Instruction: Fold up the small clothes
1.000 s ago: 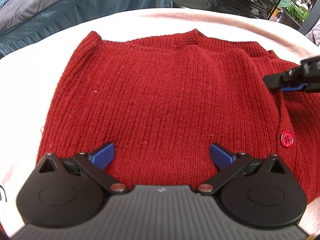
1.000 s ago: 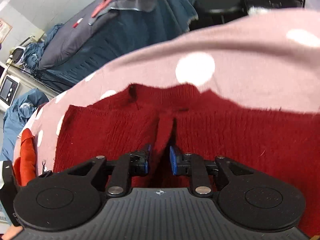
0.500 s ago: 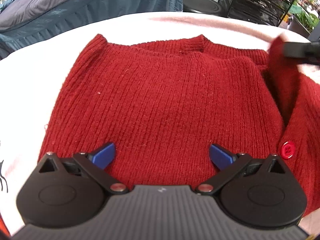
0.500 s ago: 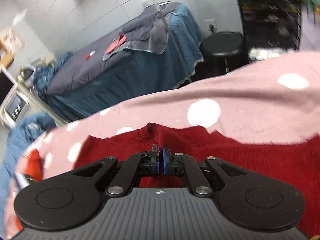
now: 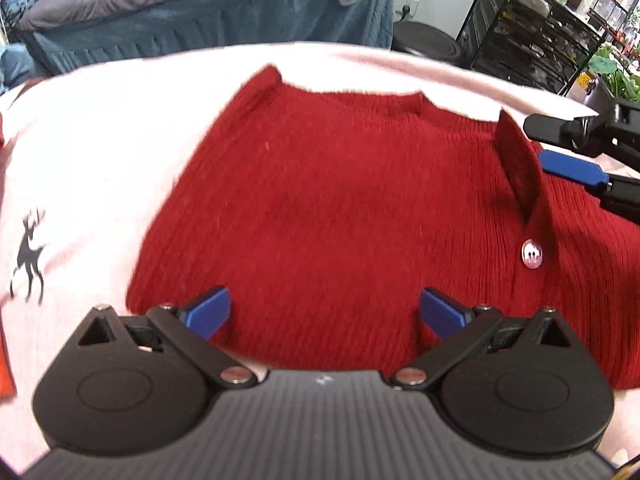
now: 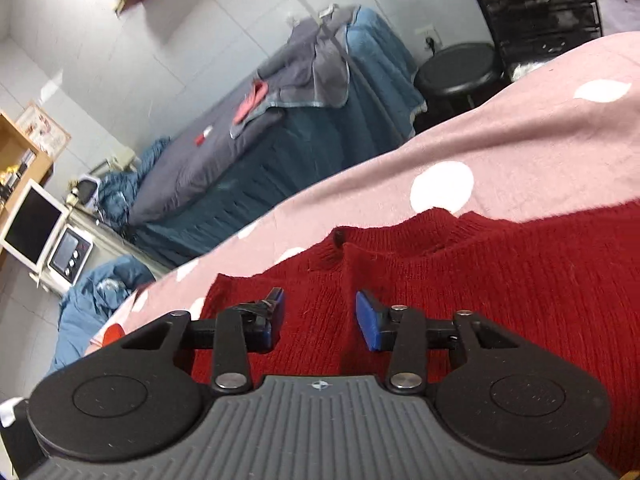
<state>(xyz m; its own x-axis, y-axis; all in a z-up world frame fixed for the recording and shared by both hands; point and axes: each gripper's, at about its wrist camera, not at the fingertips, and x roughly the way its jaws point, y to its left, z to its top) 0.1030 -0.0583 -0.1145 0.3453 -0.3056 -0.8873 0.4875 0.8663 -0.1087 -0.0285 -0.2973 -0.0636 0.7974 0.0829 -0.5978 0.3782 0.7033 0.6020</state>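
A red knit cardigan [image 5: 328, 208] lies flat on a pink cloth [image 5: 100, 152], neckline at the far side. Its front placket with a button [image 5: 531, 254] stands up a little on the right. My left gripper [image 5: 325, 312] is open and empty, just above the cardigan's near hem. My right gripper [image 6: 319, 316] is open and empty over the cardigan [image 6: 500, 288] near the collar; it also shows in the left wrist view [image 5: 576, 152] at the right edge, beside the raised placket.
The pink cloth has white dots [image 6: 442, 186] and a black deer print [image 5: 29, 248]. Behind stand a bed with blue and grey covers [image 5: 180, 12], a black stool [image 6: 458, 66] and a black shelf rack [image 5: 536, 28]. An orange item [image 5: 4, 356] lies at the left edge.
My right gripper was shut on the cardigan's placket, lifted it, and has now opened and let it go. My left gripper has pulled back and left; it stays open.
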